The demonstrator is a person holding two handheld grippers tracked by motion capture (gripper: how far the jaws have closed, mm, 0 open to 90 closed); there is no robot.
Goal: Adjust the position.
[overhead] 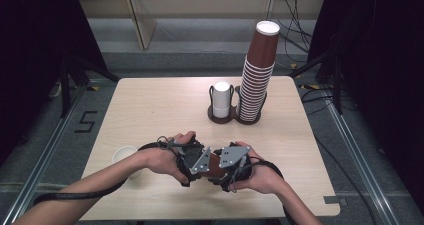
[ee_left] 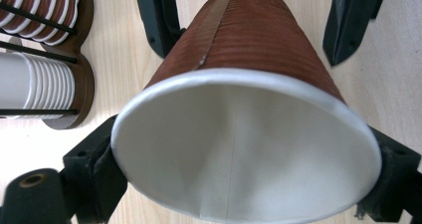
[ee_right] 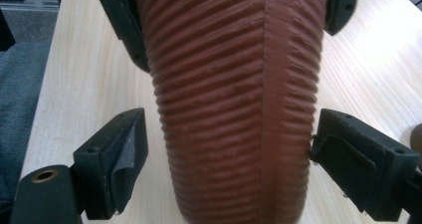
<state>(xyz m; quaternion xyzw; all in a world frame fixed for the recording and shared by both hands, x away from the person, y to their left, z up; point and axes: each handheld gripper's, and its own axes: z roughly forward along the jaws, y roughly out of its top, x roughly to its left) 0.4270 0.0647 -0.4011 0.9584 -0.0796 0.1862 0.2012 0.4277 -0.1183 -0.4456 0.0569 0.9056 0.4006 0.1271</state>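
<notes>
A brown ribbed paper cup lies level between my two grippers, just above the table's front middle. My left gripper is shut on its wide rim end. In the left gripper view the cup shows its white inside, and both jaws of the left gripper press on the rim. My right gripper faces it from the other side. In the right gripper view the right gripper straddles the cup near its narrow end. One pad touches the ribbed wall while the other stands slightly clear.
A dark two-slot holder stands at the back middle, with a tall stack of brown cups and a short stack of white cups. A single white cup sits by the table's left front edge, close to the left forearm.
</notes>
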